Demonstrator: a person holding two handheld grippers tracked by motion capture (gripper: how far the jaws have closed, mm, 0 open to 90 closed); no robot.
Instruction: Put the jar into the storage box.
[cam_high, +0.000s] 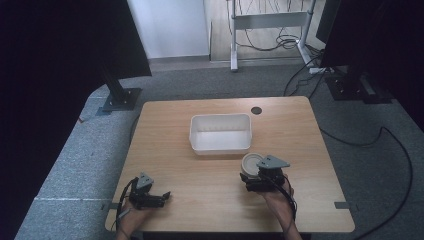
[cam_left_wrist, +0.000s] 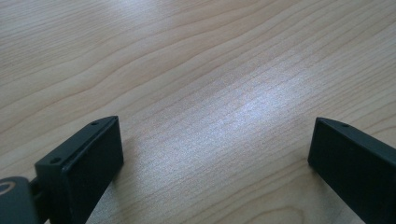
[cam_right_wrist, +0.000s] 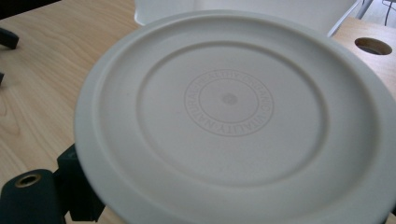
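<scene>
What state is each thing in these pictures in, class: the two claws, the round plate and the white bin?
Left claw: open, jaws wide apart, nothing between them, low over the table.
Right claw: shut on the plate, gripping its near edge.
Plate: held underside up, tilted, just in front of the bin.
White bin: upright on the table, open-topped, empty as far as can be seen.

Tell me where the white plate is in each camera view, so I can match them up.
High view: the white plate sits right of centre, in the right gripper, just before the white bin.
Left gripper view: bare table.
Right gripper view: plate up close, underside showing.
Shared landmark: the bin.
</scene>
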